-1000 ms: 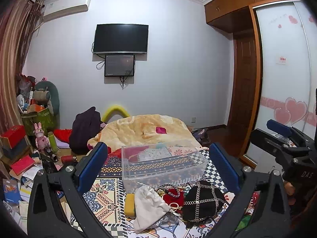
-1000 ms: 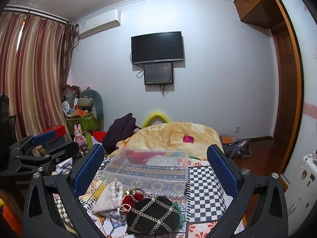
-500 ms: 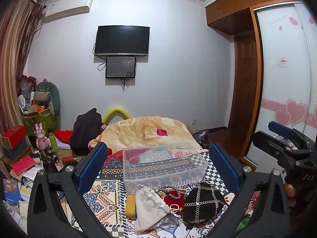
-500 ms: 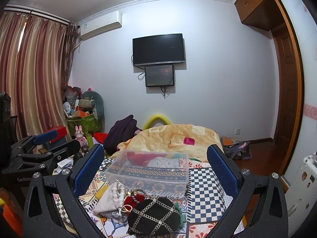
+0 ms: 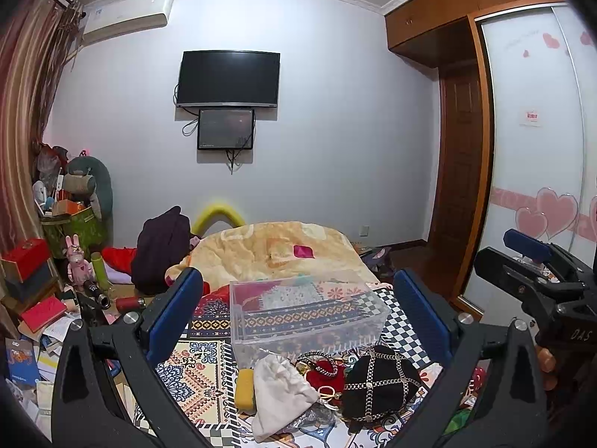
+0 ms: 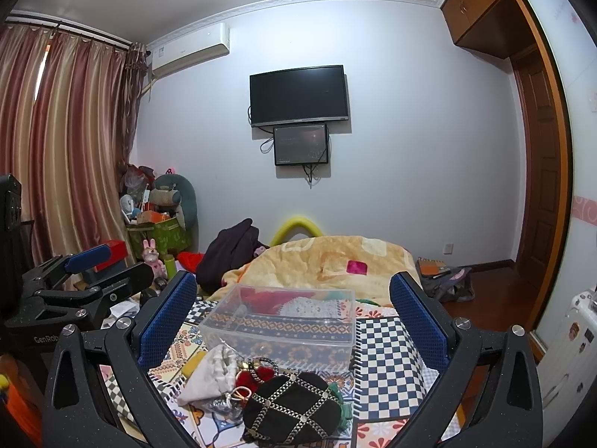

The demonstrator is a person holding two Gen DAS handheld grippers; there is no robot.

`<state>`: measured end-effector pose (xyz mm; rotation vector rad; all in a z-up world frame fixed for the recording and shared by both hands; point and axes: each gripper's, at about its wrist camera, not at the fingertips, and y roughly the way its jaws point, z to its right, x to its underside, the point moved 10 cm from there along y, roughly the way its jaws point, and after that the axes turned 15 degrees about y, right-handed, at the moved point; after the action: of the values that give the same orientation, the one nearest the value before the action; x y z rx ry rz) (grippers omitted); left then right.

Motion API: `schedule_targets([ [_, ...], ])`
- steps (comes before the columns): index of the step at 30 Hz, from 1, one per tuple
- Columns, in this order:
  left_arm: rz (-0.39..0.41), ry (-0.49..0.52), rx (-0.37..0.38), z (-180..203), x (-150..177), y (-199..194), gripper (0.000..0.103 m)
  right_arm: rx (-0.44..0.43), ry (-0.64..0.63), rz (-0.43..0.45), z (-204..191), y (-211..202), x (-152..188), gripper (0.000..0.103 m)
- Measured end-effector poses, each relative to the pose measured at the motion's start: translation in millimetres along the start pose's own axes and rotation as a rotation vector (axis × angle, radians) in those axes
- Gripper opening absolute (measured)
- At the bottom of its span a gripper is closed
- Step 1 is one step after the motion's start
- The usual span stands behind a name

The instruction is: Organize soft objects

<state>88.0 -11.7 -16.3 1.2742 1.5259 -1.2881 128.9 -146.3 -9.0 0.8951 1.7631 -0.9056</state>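
Little has changed over the last second: both views drift slightly downward and nothing is picked up, so sorting has not begun. The left tool (image 5: 294,321) and right tool (image 6: 293,319) hang spread wide, empty, touching nothing. Nearest lie a black chain-trimmed pouch (image 6: 293,408) and white drawstring cloth bag (image 5: 278,392); beyond, the clear plastic bin (image 5: 304,311) sits on the patterned bedspread (image 5: 194,377).

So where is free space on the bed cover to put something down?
Free: the checkered patch right of the clear box, and the patterned cover left of the yellow sponge. Crowded: white pouch, red item, black bag.
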Motion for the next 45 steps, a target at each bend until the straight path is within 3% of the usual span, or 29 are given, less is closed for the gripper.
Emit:
schedule_targets([
  [32, -0.004, -0.011, 0.003, -4.4, 1.6, 0.3, 0.103, -0.012, 0.002, -0.008, 0.5, 0.9, 2.3, 0.103],
  [37, -0.049, -0.004, 0.007, -4.4, 17.1, 9.8, 0.103, -0.001, 0.008, -0.057, 8.4, 11.4, 17.0, 0.103],
  [45, -0.230, -0.032, 0.069, -1.2, 81.5, 44.0, 0.103, 0.057, 0.057, -0.235, 42.5, 45.1, 70.8, 0.103],
])
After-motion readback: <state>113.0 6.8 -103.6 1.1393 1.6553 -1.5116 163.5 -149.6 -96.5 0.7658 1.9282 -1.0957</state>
